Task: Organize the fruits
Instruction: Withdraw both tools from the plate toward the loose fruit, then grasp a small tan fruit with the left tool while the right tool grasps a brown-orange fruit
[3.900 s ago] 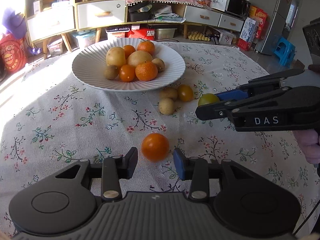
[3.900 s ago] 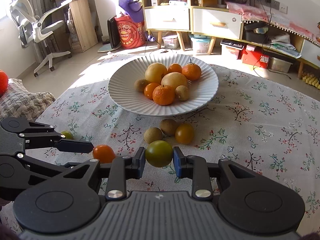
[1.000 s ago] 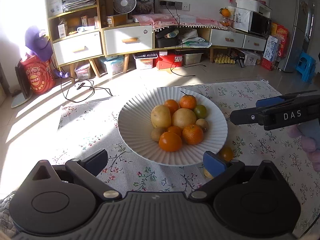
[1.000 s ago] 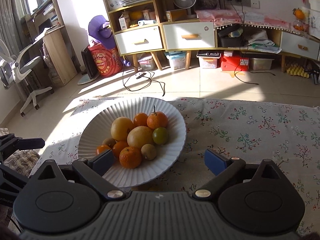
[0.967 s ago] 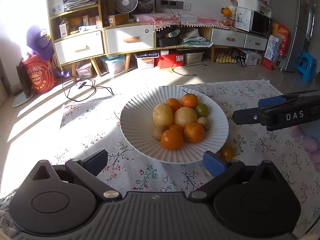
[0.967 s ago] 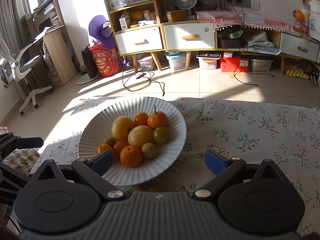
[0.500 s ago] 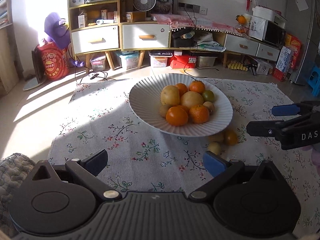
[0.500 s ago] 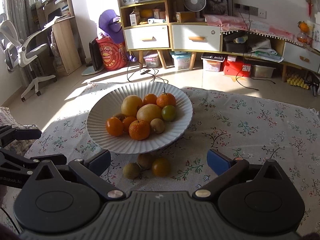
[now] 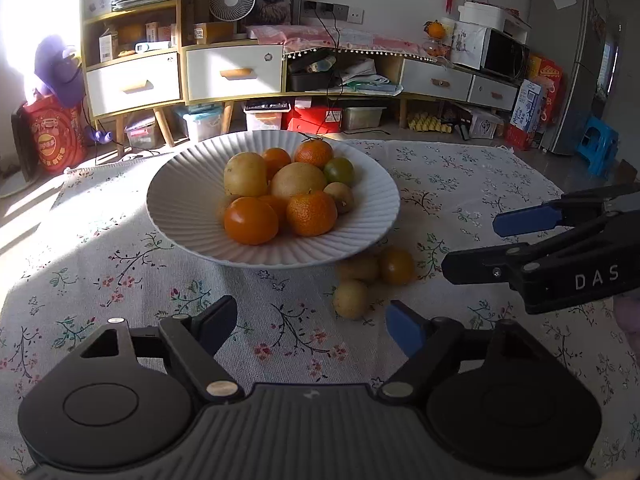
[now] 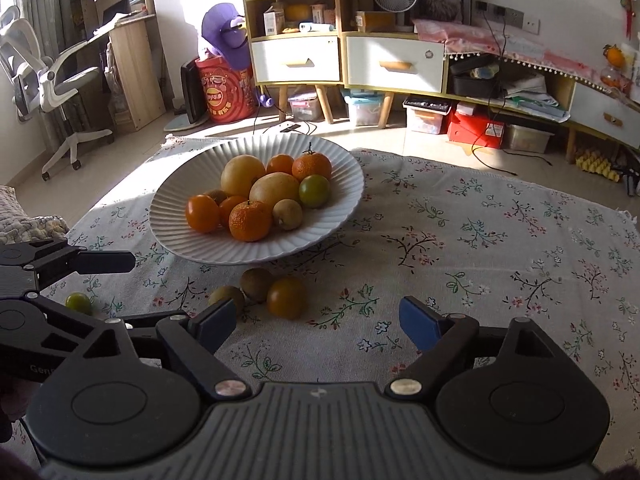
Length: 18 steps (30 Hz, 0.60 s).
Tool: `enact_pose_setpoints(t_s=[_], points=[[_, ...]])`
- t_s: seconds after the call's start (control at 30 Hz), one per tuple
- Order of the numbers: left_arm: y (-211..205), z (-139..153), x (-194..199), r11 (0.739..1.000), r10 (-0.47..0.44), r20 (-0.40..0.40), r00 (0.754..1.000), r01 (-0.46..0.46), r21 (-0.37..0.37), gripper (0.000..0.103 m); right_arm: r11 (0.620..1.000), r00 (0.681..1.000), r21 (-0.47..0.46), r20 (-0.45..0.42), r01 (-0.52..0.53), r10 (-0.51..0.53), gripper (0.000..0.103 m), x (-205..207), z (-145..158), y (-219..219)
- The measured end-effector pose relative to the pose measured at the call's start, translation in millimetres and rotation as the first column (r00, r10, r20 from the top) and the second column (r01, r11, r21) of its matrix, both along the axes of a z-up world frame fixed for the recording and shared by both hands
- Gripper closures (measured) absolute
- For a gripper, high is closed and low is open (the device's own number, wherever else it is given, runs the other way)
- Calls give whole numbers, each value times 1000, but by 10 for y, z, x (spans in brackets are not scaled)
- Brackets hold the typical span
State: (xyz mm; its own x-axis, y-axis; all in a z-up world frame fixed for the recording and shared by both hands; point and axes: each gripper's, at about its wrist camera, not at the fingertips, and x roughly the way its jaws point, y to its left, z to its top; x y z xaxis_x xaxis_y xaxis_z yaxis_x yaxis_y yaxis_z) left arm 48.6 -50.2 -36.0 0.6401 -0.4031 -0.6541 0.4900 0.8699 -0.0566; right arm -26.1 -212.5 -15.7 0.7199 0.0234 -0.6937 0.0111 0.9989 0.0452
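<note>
A white ribbed plate [image 9: 192, 236] [image 10: 332, 220] holds several oranges, yellow fruits, a kiwi and a green fruit. In front of it on the floral cloth lie an orange [image 9: 396, 266] [image 10: 286, 297] and two brownish fruits [image 9: 351, 299] [image 10: 256, 283]. A small green fruit [image 10: 78, 303] lies further left. My left gripper [image 9: 310, 324] hovers low over the cloth; its jaws are closing with nothing between them. My right gripper [image 10: 316, 322] also has closing, empty jaws, just short of the loose orange.
The right gripper's fingers [image 9: 520, 220] reach in from the right of the left wrist view, the left gripper's fingers [image 10: 100, 262] from the left of the right wrist view. Cabinets, boxes and an office chair [image 10: 52, 80] stand beyond the table.
Both grippers have sunk toward the cloth and drawn back from the plate, bringing the loose fruits into view. Both pairs of jaws have narrowed from wide open.
</note>
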Motion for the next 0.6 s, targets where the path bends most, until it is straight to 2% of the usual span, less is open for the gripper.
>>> enact_pose_setpoints(t_s=[0.1,0.17,0.23,0.27,0.4,0.6], points=[[-35,-51,39,1000,-14,-14,1000,14,-8,43,1000,1000,11,-17,-12,12,36,2,-30,-24],[-52,-71,67,1000,-22,-30,999,22,-12,52,999,999,16,-27,-28,29,51,7,-49,-28],[-59,-90,82,1000,-24,-40,999,23,-18,65,999,998,28,-40,-46,47,61,22,-74,-35],[-56,-95,91,999,-26,-46,999,25,-23,67,998,997,34,-47,-53,55,66,28,-90,-40],[-70,-94,105,998,-47,-72,996,44,-49,77,996,996,66,-72,-54,59,71,74,-150,-53],[-128,-93,120,998,-44,-92,995,39,-52,77,994,994,88,-84,-63,71,71,112,-165,-32]])
